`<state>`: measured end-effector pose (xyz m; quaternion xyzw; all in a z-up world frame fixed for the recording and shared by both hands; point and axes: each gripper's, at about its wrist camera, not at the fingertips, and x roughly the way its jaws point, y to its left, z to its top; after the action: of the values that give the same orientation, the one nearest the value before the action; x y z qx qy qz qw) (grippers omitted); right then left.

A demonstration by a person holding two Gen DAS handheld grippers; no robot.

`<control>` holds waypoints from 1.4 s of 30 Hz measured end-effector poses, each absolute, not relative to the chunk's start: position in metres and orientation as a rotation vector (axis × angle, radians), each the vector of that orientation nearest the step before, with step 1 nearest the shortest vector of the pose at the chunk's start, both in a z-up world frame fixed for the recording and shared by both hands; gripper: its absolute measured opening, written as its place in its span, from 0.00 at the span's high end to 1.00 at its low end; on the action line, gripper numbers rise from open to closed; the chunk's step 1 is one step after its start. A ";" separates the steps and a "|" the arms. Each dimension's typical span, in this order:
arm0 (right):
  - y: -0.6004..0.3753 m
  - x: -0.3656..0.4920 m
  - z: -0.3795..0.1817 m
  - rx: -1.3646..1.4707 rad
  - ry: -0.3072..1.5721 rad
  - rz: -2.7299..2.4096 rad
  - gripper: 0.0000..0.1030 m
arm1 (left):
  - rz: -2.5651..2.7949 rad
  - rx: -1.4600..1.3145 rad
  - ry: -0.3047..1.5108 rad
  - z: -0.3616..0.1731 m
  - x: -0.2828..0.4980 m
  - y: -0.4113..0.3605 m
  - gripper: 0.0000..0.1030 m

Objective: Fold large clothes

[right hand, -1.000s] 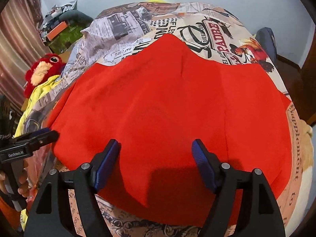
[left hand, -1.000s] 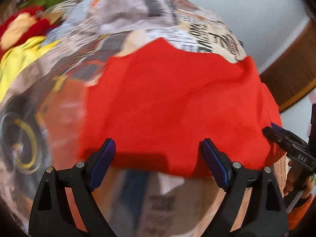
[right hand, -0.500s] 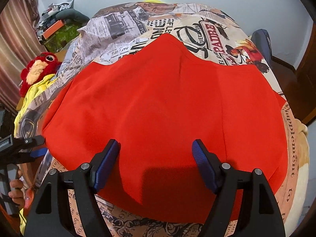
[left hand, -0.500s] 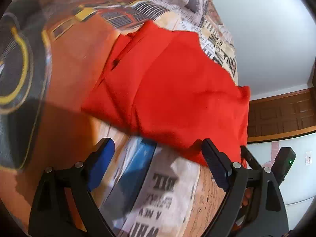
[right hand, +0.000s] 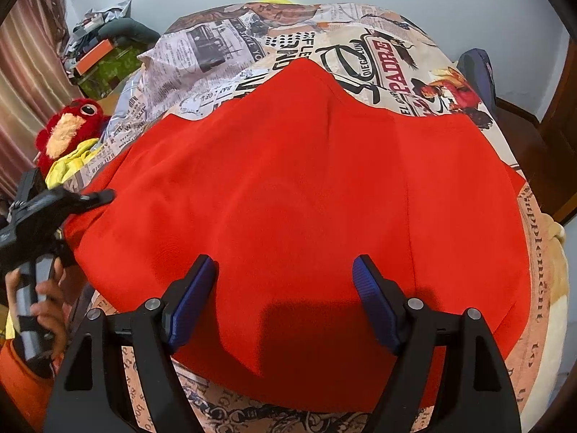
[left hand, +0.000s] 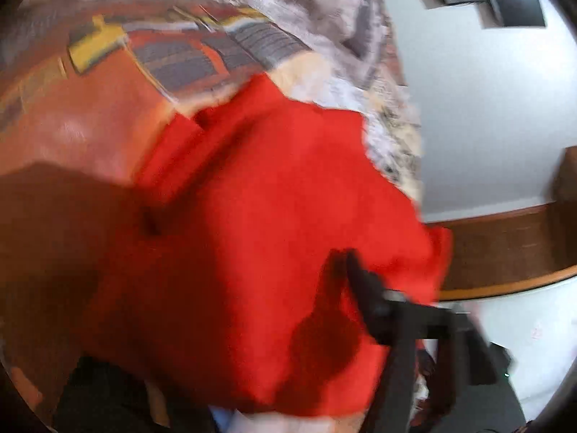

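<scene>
A large red garment (right hand: 306, 187) lies spread flat on the printed bedspread (right hand: 378, 47). My right gripper (right hand: 285, 299) is open and empty, hovering over the garment's near edge. My left gripper (right hand: 104, 195) shows in the right wrist view at the garment's left edge, its tips at the cloth. The left wrist view is blurred: the red garment (left hand: 270, 234) fills it, cloth lies over my near finger, and one black finger (left hand: 364, 288) shows over the cloth. I cannot tell whether the left jaws are closed on the cloth.
A red plush toy (right hand: 68, 130) and yellow cloth (right hand: 72, 162) lie at the bed's left side. Clutter (right hand: 101, 54) sits at the back left. A dark bag (right hand: 479, 68) and wooden panelling (left hand: 505, 252) stand on the right.
My left gripper has swung in onto the garment's left edge, and the cloth now covers most of its view. My right gripper has hardly moved.
</scene>
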<state>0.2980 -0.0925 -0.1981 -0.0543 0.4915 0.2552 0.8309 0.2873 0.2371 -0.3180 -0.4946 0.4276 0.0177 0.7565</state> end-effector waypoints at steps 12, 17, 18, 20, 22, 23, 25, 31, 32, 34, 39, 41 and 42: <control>-0.085 0.296 -0.158 -0.099 1.010 0.504 0.26 | 0.117 -0.835 0.717 -0.217 0.276 0.236 0.93; -0.055 0.285 -0.161 -0.120 1.010 0.555 0.26 | 0.147 -0.719 0.589 -0.162 0.260 0.234 0.93; -0.046 0.281 -0.167 -0.131 1.027 0.572 0.26 | 0.153 -0.700 0.567 -0.151 0.256 0.234 0.93; -0.031 0.273 -0.182 -0.159 1.056 0.593 0.26 | 0.152 -0.691 0.544 -0.142 0.249 0.236 0.93; -0.016 0.266 -0.198 -0.190 1.081 0.609 0.26 | 0.161 -0.677 0.529 -0.134 0.245 0.237 0.93; -0.010 0.263 -0.205 -0.193 1.093 0.629 0.26 | 0.175 -0.670 0.526 -0.131 0.244 0.238 0.93; -0.004 0.261 -0.210 -0.196 1.107 0.655 0.26 | 0.186 -0.674 0.527 -0.131 0.247 0.238 0.93; -0.016 0.262 -0.195 -0.182 1.099 0.688 0.26 | 0.157 -0.709 0.543 -0.123 0.256 0.227 0.93; -0.024 0.264 -0.190 -0.153 1.096 0.684 0.26 | 0.145 -0.700 0.542 -0.118 0.259 0.220 0.93; -0.044 0.268 -0.182 -0.096 1.083 0.663 0.26 | 0.126 -0.679 0.539 -0.109 0.267 0.205 0.93; -0.108 0.276 -0.176 -0.043 1.073 0.547 0.26 | 0.025 -0.609 0.537 -0.081 0.299 0.137 0.93; -0.130 0.279 -0.184 -0.009 1.106 0.513 0.26 | -0.013 -0.571 0.538 -0.074 0.311 0.107 0.93; -0.139 0.280 -0.188 0.011 1.124 0.505 0.26 | -0.038 -0.544 0.541 -0.072 0.317 0.087 0.93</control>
<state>0.2804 -0.1393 -0.1879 0.0051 0.5272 0.2369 0.8160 0.3172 0.0871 -0.0716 -0.2655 0.2641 -0.0186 0.9271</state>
